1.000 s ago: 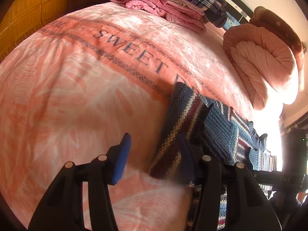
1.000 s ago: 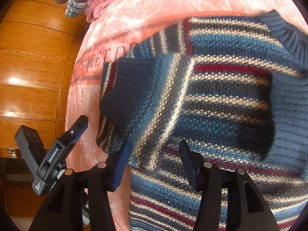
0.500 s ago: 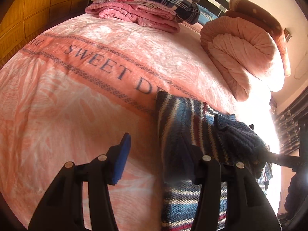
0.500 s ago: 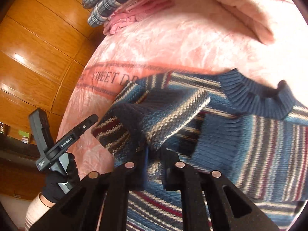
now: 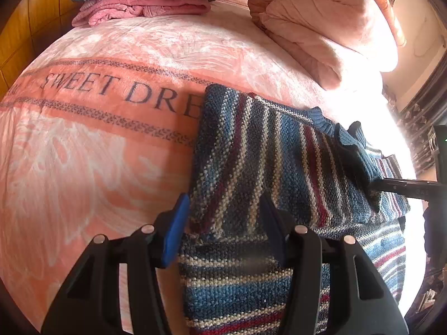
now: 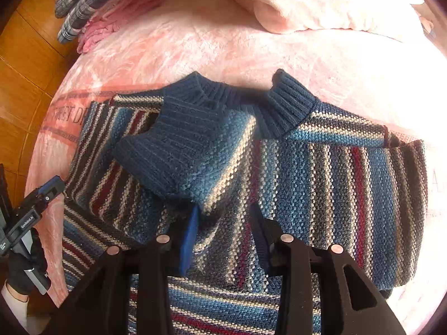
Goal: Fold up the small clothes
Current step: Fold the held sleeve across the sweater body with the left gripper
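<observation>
My right tool and left tool both stand open over the striped sweater on the bed; it looks thick, soft and floppy; I would pinch the folded sleeve edge.

Left tongs: jaws spread wide, blue pad on the left finger, darker pad on the right, nothing clamped between them — pointing forward and slightly down. Seen from the right wrist camera, the same left tongs sit at the far left edge, gripped by a hand in a black glove, light sleeve cuff at the wrist.

Right tongs: jaws parted, pads apart, no grip. From the left wrist camera — only a thin black finger reaching in from the right edge.
</observation>
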`<state>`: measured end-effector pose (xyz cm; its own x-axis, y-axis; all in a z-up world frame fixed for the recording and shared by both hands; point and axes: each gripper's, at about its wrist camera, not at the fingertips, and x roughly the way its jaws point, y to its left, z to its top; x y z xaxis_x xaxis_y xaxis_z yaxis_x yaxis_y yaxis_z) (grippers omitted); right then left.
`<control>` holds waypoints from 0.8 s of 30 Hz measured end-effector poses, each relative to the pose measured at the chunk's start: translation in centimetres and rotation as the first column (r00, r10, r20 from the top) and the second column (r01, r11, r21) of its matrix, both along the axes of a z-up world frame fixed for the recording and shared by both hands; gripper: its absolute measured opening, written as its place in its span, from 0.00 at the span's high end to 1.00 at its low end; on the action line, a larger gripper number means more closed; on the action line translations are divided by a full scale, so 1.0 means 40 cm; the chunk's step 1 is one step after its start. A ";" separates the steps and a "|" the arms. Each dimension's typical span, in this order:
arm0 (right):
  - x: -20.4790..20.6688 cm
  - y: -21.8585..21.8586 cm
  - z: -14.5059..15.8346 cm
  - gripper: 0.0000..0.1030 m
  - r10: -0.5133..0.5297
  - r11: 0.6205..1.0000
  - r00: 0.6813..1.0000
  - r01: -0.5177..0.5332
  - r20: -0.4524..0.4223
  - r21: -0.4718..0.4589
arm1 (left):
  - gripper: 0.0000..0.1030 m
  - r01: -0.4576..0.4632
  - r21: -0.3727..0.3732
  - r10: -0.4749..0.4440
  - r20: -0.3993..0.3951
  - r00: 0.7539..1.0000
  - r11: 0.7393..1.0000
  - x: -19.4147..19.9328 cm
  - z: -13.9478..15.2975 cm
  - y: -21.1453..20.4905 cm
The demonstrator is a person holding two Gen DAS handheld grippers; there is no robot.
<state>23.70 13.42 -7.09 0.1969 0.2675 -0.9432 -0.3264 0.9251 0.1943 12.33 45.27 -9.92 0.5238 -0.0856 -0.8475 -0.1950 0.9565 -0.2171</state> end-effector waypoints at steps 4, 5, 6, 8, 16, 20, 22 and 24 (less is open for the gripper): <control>-0.009 0.043 0.057 0.62 0.058 0.997 0.998 -0.060 0.035 0.056 | 0.49 -0.014 -0.032 0.014 0.022 1.000 0.999 0.008 0.021 -0.003; -0.008 0.075 0.065 0.60 0.087 0.995 0.995 -0.089 0.043 0.047 | 0.49 -0.004 -0.030 0.004 0.025 1.000 1.000 0.012 0.026 -0.015; -0.008 0.103 0.068 0.53 0.112 0.993 0.992 -0.114 0.056 0.017 | 0.49 0.012 -0.025 -0.011 0.025 1.000 1.000 0.017 0.029 -0.030; -0.006 0.166 0.052 0.47 0.165 0.984 0.984 -0.160 0.071 -0.078 | 0.48 0.046 -0.014 -0.045 0.011 0.999 0.999 0.028 0.024 -0.061; 0.030 0.206 -0.047 0.86 0.159 0.960 0.986 -0.144 0.046 -0.238 | 0.45 0.054 -0.008 -0.055 -0.073 0.996 0.999 0.050 -0.051 -0.091; 0.049 0.086 0.006 0.87 0.025 1.000 0.999 -0.024 0.045 -0.019 | 0.45 0.058 -0.003 -0.058 -0.069 0.996 0.998 0.050 -0.051 -0.088; 0.053 0.014 0.022 0.87 -0.026 0.998 0.999 0.025 0.021 0.052 | 0.45 0.054 -0.006 -0.054 -0.068 0.996 0.999 0.051 -0.054 -0.088; 0.053 -0.050 0.025 0.86 -0.060 0.995 0.998 0.060 -0.001 0.081 | 0.45 0.054 0.001 -0.054 -0.070 0.996 0.999 0.051 -0.057 -0.092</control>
<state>25.82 11.43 -6.07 0.2158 0.3306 -0.9188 -0.2714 0.9242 0.2688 14.35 41.61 -12.20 0.4581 -0.1091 -0.8822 -0.1578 0.9667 -0.2015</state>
